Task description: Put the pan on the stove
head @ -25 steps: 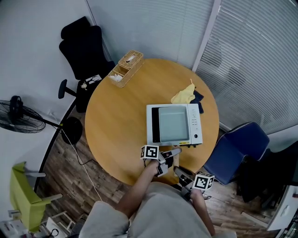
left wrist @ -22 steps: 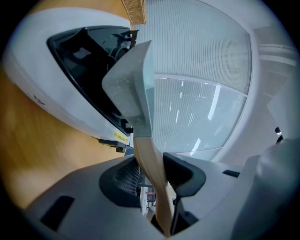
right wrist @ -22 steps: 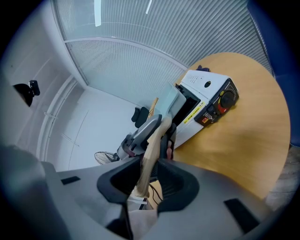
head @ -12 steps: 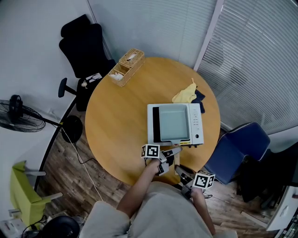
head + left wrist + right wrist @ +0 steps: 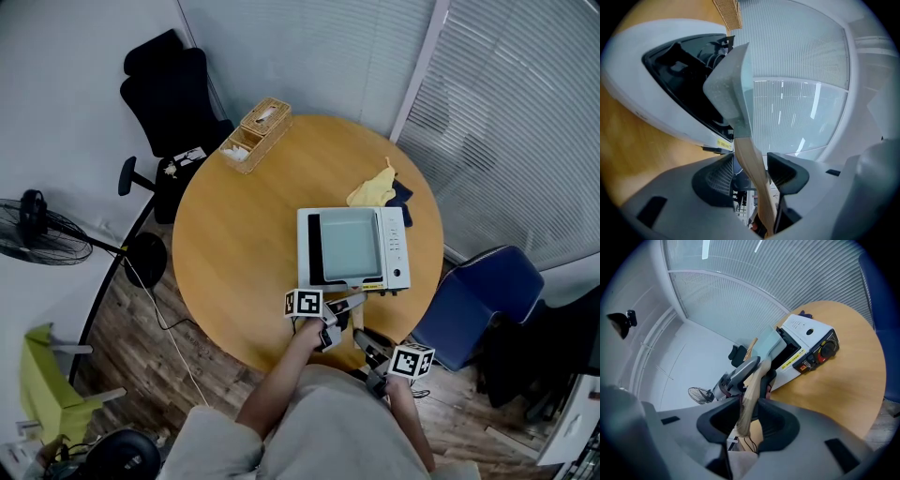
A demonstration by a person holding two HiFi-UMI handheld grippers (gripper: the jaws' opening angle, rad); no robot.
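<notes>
The pan (image 5: 351, 247) is square and pale grey-green. It sits level on the white stove (image 5: 395, 246), which lies toward 4 o'clock on the round table (image 5: 234, 244). The pan's 1 wooden handle (image 5: 750, 161) juts toward 6 o'clock.

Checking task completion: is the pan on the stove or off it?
On. In the head view the square pan lies flat on top of the white stove, its wooden handle sticking out past the front edge.
</notes>
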